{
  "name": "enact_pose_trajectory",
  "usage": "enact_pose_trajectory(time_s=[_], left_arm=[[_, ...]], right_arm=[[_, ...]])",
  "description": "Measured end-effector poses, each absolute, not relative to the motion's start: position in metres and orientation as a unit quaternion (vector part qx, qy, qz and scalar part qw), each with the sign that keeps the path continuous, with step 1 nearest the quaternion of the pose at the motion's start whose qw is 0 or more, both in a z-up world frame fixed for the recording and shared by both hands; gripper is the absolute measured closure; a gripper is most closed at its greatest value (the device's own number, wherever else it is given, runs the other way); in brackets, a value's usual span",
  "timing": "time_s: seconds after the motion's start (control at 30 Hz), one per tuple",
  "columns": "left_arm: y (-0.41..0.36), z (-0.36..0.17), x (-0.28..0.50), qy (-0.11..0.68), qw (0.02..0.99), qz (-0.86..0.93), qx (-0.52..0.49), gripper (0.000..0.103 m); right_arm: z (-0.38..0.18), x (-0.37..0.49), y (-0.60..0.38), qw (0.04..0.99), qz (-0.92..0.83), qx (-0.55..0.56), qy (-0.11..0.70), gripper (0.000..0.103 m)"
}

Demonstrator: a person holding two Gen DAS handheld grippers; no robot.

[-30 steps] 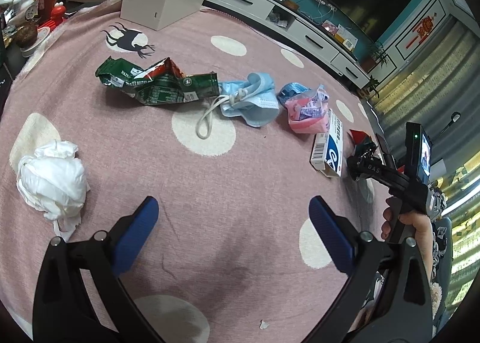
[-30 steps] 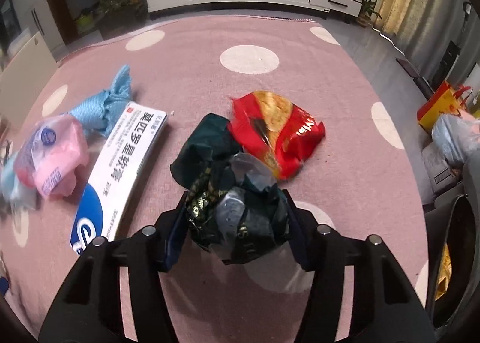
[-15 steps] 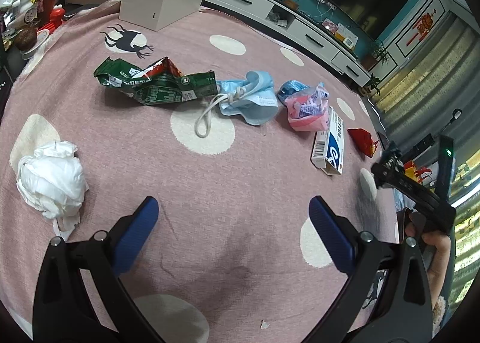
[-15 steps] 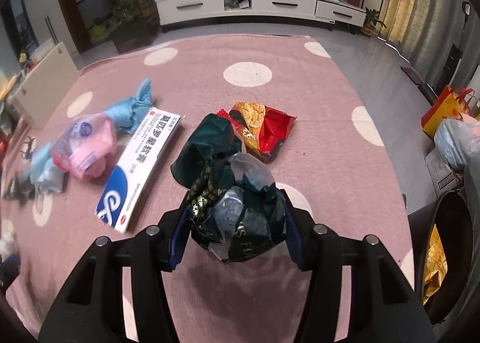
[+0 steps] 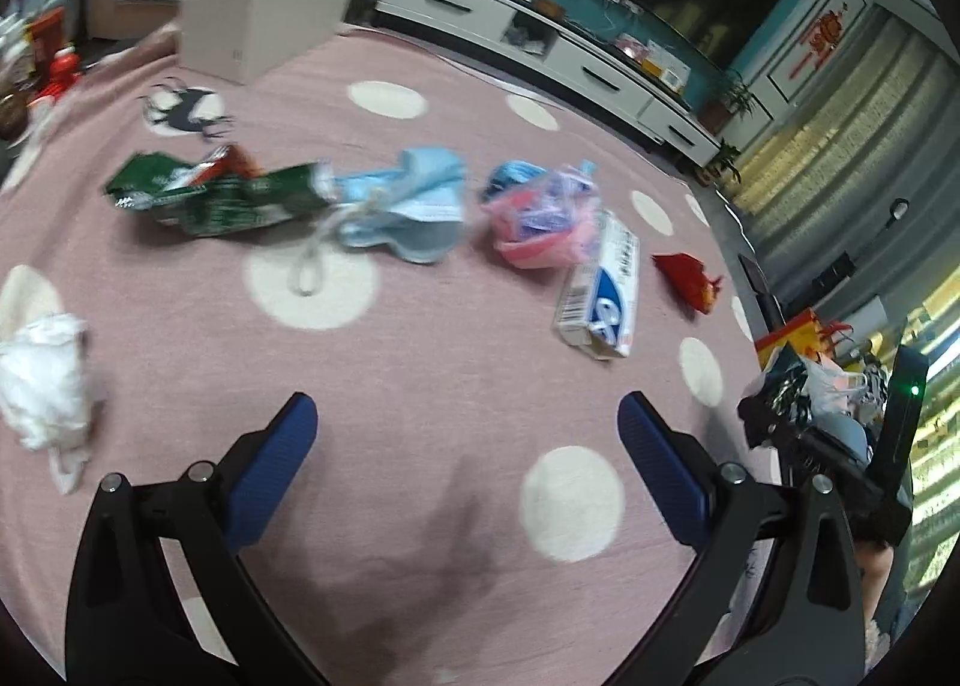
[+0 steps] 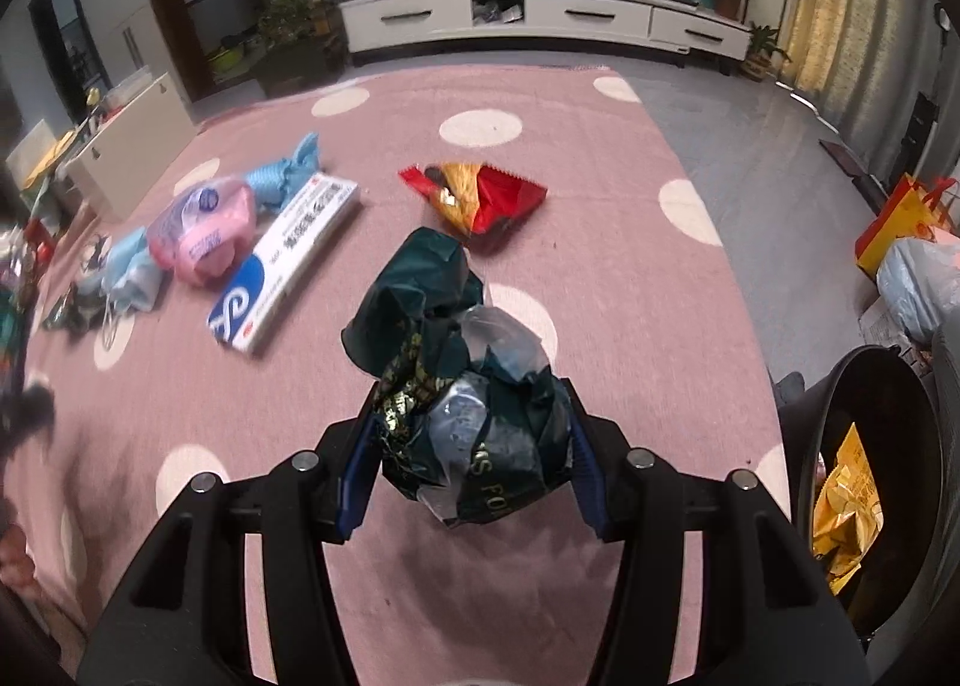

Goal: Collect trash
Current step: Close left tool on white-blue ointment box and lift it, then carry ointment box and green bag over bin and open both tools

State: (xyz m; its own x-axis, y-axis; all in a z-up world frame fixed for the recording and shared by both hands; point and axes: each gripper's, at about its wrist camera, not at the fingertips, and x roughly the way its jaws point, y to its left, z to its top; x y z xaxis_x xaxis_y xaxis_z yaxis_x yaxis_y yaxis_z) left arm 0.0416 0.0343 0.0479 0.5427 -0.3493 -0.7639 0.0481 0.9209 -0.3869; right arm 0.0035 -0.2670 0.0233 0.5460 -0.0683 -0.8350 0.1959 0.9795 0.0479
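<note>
**Dark green wrapper clamped in the right gripper above the spotted rug**

The pink rug (image 6: 630, 290) with cream dots fills most of both views. At its right edge stands a black bin (image 6: 888, 482) with a yellow packet (image 6: 846, 512) inside. The right gripper (image 6: 471, 446) pinches a crumpled dark green wrapper (image 6: 456, 386) between its blue pads; gold lettering on the foil reads partly "S FO", the rest is creased out of sight. The left gripper (image 5: 465, 464) hangs over bare rug with its jaws wide and nothing between them.

Scattered on the rug lie a white and blue carton (image 6: 288, 260) printed with Chinese characters too blurred to read, a pink plastic bag (image 6: 201, 233) touching the carton's far side, a green snack bag (image 5: 216, 197), a light blue face mask (image 5: 414, 206) just beside it, a white tissue wad (image 5: 42, 380) well apart at the left, and a red and gold wrapper (image 6: 480, 197) lying beyond the held one.
</note>
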Motion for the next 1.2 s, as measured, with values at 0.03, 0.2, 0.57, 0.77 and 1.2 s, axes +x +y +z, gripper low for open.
enact_pose_trajectory(time_s=[0.03,0.2,0.57,0.77,1.2], left_arm=[[0.026,0.049,0.046,0.465,0.863,-0.121,-0.158,0.003],[-0.020,0.046,0.075,0.466,0.859,-0.152,-0.144,0.003],[-0.107,0.007,0.130,0.489,0.861,-0.133,-0.042,0.041],[-0.110,0.012,0.128,0.500,0.854,-0.130,-0.064,0.059],[-0.236,0.079,0.029,0.437,0.842,-0.312,-0.039,0.059]], right_arm=[[0.023,0.002,-0.268,0.877,-0.073,0.068,0.471,0.048],[0.031,-0.010,-0.281,0.884,-0.064,0.074,0.456,0.048],[0.046,-0.030,-0.334,0.893,-0.098,0.117,0.424,0.048],[0.057,-0.042,-0.356,0.896,-0.124,0.133,0.404,0.048],[0.067,-0.103,-0.417,0.883,-0.214,0.191,0.373,0.048]])
